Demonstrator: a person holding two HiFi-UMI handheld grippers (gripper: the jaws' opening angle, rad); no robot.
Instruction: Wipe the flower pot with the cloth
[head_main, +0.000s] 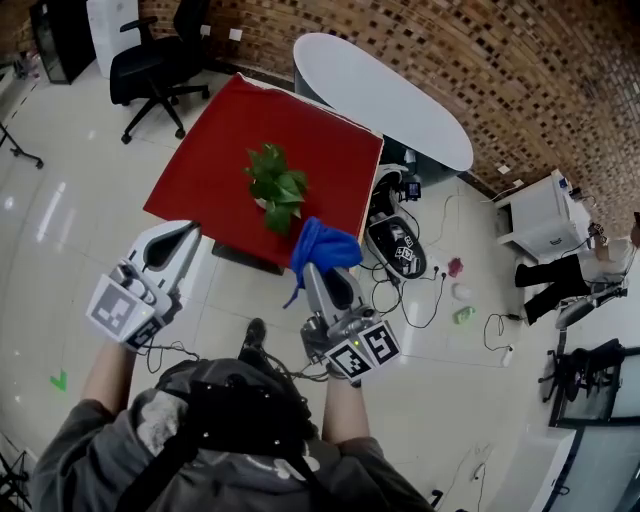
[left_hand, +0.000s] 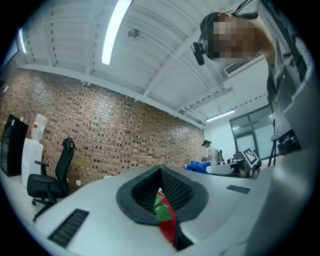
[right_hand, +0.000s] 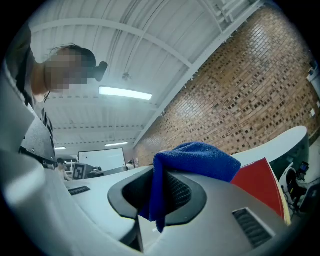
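On the red surface (head_main: 215, 150) stands the flower pot (head_main: 266, 204), untouched. Right tongs (head_main: 318, 268) clamp the cloth (head_main: 325, 245); left tongs (head_main: 188, 230) closed, empty. Risk: unsteadied pot tips under wiping pressure.

You have a red table (head_main: 215, 160) in the upper middle of the head view. A white oval table (head_main: 390, 95) stands just behind it, along the brick wall (head_main: 520, 80). A black office chair (head_main: 150, 65) stands at upper left. Cables (head_main: 400, 290) sprawl on the floor right of centre, and a white cabinet (head_main: 545, 215) sits at the right.
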